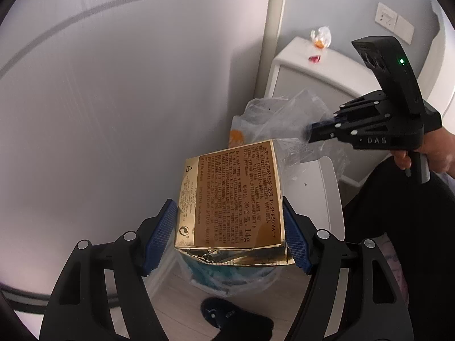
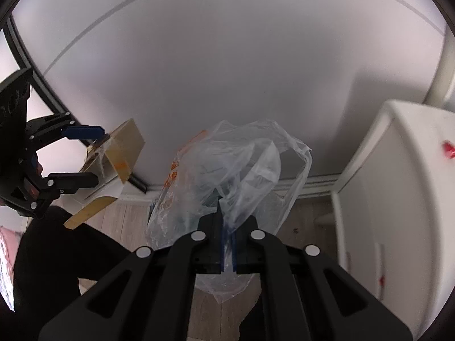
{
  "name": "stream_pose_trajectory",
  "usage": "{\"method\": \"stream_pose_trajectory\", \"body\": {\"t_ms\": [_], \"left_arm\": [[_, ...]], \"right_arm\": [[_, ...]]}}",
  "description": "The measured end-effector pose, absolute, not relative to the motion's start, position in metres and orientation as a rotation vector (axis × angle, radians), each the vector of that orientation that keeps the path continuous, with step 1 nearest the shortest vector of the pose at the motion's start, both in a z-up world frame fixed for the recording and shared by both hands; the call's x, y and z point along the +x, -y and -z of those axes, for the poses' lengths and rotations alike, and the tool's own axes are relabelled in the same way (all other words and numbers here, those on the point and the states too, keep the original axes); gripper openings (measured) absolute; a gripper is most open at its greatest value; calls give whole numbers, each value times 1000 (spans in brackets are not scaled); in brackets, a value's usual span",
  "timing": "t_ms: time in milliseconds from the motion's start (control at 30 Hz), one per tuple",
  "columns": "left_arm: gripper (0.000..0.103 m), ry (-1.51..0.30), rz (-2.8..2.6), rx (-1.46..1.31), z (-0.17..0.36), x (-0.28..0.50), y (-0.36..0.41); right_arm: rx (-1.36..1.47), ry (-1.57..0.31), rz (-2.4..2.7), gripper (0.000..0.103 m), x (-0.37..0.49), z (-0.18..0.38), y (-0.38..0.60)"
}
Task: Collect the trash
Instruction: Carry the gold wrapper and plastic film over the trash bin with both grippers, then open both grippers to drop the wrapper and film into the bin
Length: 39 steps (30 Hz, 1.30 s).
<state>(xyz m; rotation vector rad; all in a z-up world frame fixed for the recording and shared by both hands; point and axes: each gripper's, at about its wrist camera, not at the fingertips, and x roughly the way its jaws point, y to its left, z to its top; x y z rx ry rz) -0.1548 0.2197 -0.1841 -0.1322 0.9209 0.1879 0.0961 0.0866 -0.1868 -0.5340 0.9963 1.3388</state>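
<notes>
Left hand-held gripper [image 1: 227, 233] clamps the gold box [image 1: 233, 199]; right hand-held gripper [image 2: 226, 227] pinches the bag [image 2: 241, 164]; box not yet inside.

A dark slipper [image 1: 227, 316] lies beside the white cabinet [image 2: 398, 199].

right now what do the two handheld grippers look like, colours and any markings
Both are matte black plastic with slotted, angular finger linkages dotted with round silver pins. The left gripper has blue ribbed pads on its fingers. The right gripper carries raised "DAS" lettering on its body, a pistol-style handle, and a black top module with a lit green light.
</notes>
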Motion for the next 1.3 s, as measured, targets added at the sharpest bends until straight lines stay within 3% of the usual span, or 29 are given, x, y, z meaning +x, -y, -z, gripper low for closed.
{"method": "stream_pose_trajectory", "body": {"t_ms": [400, 967, 1300], "left_arm": [[69, -1019, -184, -215, 267, -150, -222], [69, -1142, -192, -316, 359, -132, -250], [69, -1182, -170, -282, 379, -126, -256]], "right_arm": [[-657, -1109, -1410, 5, 88, 277, -128], [-871, -1122, -1473, 5, 62, 315, -185], [-916, -1114, -1472, 5, 57, 335, -186]]}}
